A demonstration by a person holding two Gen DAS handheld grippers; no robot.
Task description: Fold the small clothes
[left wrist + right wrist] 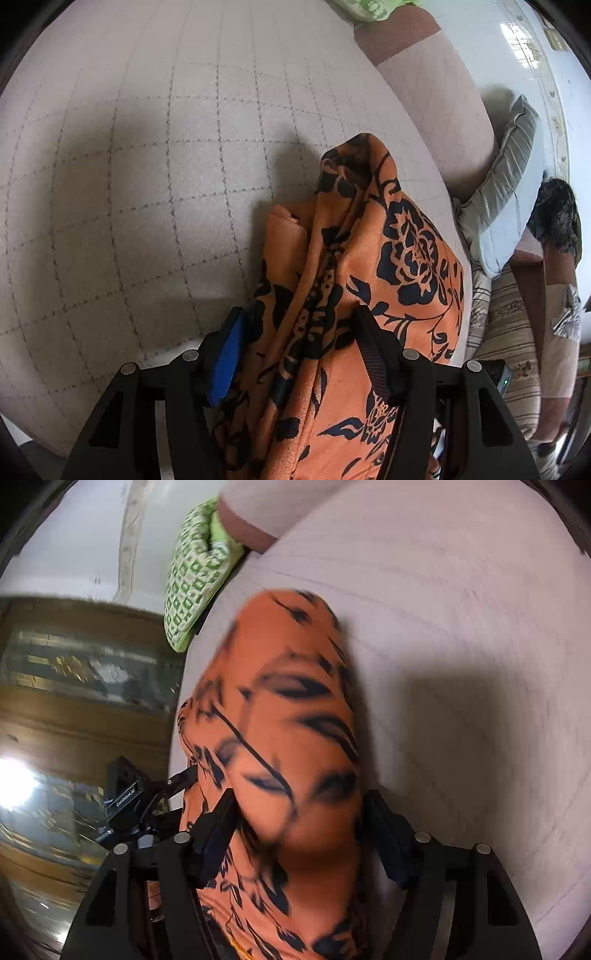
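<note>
An orange garment with a black flower print (354, 280) hangs bunched over the quilted pinkish sofa seat (147, 166). My left gripper (299, 325) has cloth between its fingers, with a wide gap between them. In the right wrist view the same garment (280, 716) is blurred by motion and fills the space between the fingers of my right gripper (299, 812), which also stand well apart. The other gripper's body (129, 797) shows at the left of that view, next to the cloth.
A green patterned cushion (195, 572) lies at the far end of the sofa. A grey pillow (506, 177) and a dark furry item (557, 214) lie to the right, beside a striped seat (506, 339). Wooden furniture (81, 709) stands left of the sofa.
</note>
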